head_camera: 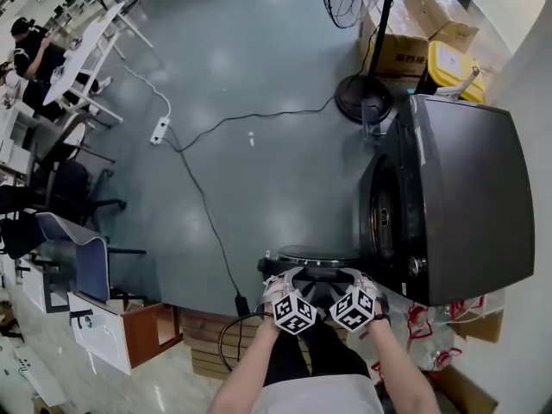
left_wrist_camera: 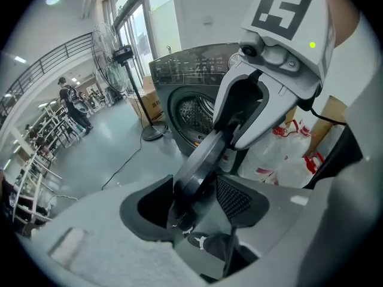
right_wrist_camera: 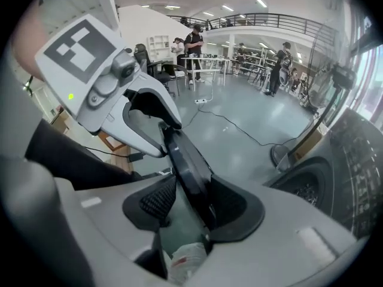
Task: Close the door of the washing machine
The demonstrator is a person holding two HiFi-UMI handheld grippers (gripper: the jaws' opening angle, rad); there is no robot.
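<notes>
**While both pairs of fingers (left_wrist_camera: 234,199) straddle the open door (left_wrist_camera: 203,157), the swing should stay gentle**

Since the left gripper (left_wrist_camera: 197,195) and right gripper (right_wrist_camera: 197,202) stand side by side with fingers spread wide, the door's dark rim runs up between each pair. It seems to rest against one pad with a gap at the other, so neither looks clamped. A tighter hold seems unneeded. What likely matters is that both grippers press the same face together and follow the door's own arc, not shove it straight. Beyond the fingertips, the washing machine (head_camera: 466,197) stands with its round drum opening (head_camera: 384,218) uncovered, so the whole swing is yet to do. A firm last push should seat it without a slam.
</notes>
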